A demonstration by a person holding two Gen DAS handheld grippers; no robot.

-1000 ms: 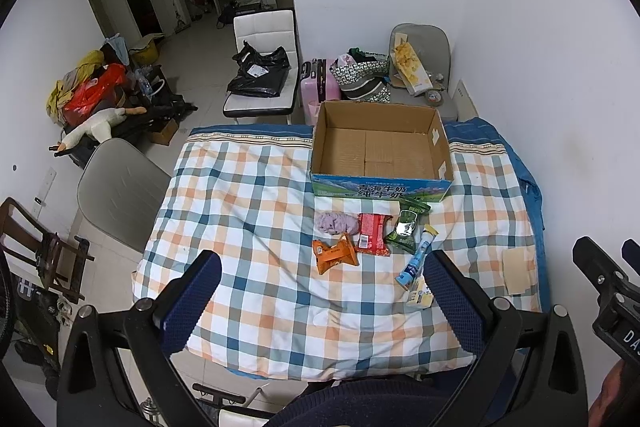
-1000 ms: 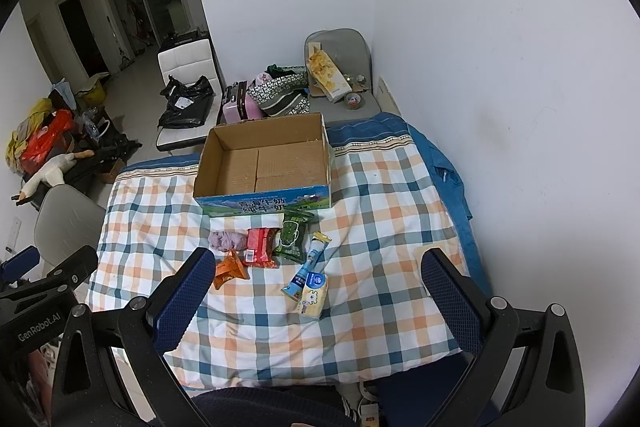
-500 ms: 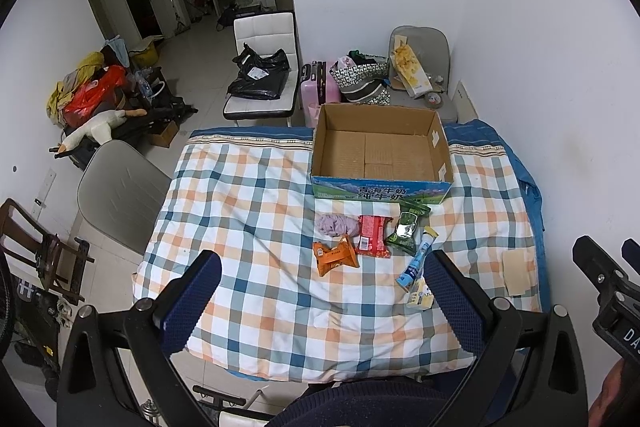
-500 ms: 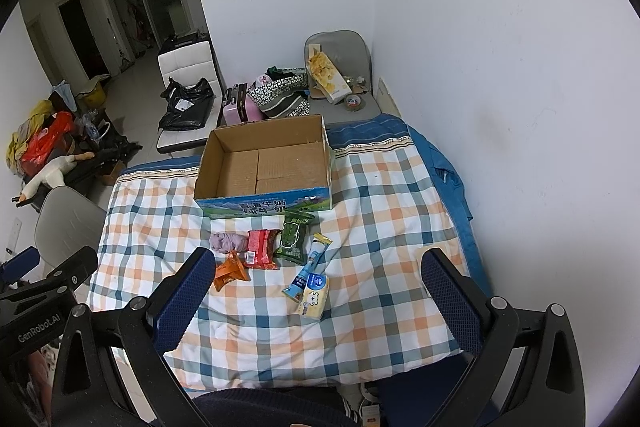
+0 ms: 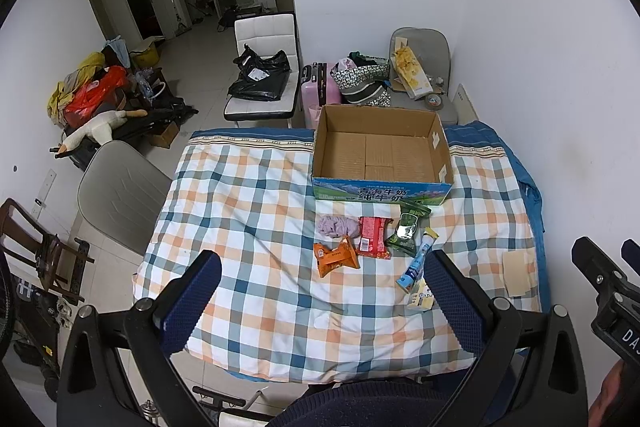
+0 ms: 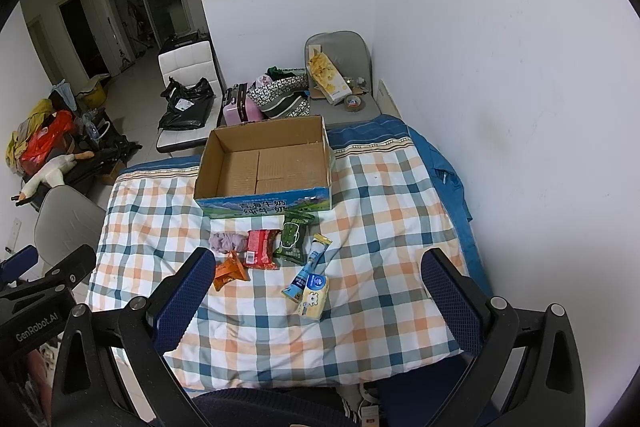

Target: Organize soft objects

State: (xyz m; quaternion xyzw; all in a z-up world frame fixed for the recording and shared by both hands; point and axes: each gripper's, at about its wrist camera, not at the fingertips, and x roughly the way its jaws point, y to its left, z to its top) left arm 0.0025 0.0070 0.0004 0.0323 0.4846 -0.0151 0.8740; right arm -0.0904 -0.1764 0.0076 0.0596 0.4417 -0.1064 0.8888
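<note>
Six soft items lie before the open brown cardboard box (image 5: 382,151) on the checked quilt (image 5: 256,227): lilac cloth wad (image 5: 337,225), orange packet (image 5: 335,256), red packet (image 5: 373,237), green pouch (image 5: 407,235), blue tube (image 5: 418,261), pale yellow packet (image 6: 313,297). I hold left gripper (image 5: 320,301) and right gripper (image 6: 318,301) above the near edge, both spread wide, holding and touching nothing.

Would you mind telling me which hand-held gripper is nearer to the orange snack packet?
Left, though only slightly. The left hand-held gripper hovers open with the orange snack packet just ahead between its fingers; the right hand-held gripper sits further to the packet's right, open too.
</note>
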